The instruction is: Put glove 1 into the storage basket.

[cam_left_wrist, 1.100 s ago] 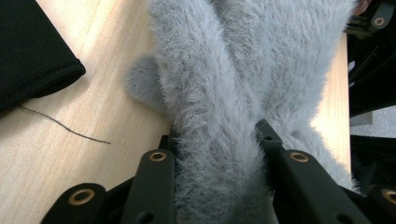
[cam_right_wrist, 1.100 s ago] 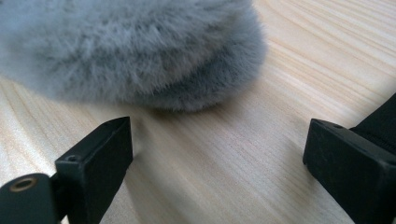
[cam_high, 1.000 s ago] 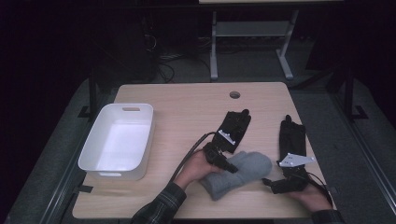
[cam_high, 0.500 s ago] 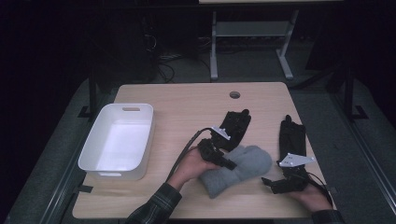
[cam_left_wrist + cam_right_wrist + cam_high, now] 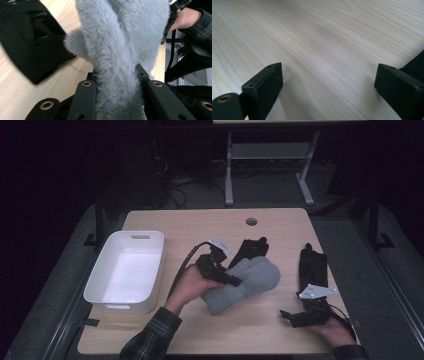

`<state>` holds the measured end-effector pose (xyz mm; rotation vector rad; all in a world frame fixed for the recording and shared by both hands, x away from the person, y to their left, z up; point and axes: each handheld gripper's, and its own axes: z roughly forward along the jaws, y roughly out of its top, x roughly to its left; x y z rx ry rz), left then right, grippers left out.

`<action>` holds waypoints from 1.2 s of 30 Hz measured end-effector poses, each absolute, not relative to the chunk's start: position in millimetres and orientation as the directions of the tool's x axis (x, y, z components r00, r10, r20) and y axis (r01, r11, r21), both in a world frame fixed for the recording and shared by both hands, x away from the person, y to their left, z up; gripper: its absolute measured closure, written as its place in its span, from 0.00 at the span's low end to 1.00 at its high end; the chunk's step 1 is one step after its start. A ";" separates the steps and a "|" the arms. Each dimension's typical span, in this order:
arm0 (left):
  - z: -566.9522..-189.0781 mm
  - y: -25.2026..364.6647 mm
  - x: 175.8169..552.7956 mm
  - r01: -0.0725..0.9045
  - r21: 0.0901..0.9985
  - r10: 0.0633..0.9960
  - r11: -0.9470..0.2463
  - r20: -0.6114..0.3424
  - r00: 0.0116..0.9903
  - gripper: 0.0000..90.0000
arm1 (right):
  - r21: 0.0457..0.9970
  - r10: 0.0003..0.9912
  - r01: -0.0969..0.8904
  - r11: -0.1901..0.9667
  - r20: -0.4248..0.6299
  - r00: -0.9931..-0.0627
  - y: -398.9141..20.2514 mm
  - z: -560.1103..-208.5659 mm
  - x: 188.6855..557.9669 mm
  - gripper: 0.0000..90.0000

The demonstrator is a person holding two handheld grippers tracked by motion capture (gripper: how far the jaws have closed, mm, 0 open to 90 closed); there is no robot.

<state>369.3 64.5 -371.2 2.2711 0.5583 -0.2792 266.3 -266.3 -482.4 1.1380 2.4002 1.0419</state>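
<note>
1. Your left hand point(image 5: 187, 285) comes in from the bottom of the high view in a plaid sleeve, forearm angled up and to the right.
2. Your left gripper point(image 5: 231, 281) points right, its jaws clamped on something between them, its cable looping back over your wrist.
3. Your right hand point(image 5: 334, 330) rests low near the desk's front right corner.
4. Your right gripper point(image 5: 286, 315) lies nearly level and points left, its jaws spread wide with nothing between them.
</note>
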 end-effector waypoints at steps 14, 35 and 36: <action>-328.8 112.1 379.9 0.489 0.656 0.394 -0.575 -0.302 0.868 0.78 | 0.715 0.761 0.553 0.427 0.047 -0.647 -266.2 -482.4 266.3 0.09; -292.3 202.4 379.4 0.553 0.688 0.548 -0.470 -0.263 0.794 0.78 | 0.716 0.760 0.551 0.429 0.044 -0.648 -266.4 -482.5 266.4 0.09; -291.5 207.3 378.8 0.559 0.687 0.557 -0.464 -0.265 0.787 0.78 | 0.716 0.760 0.551 0.429 0.044 -0.648 -266.4 -482.5 266.4 0.09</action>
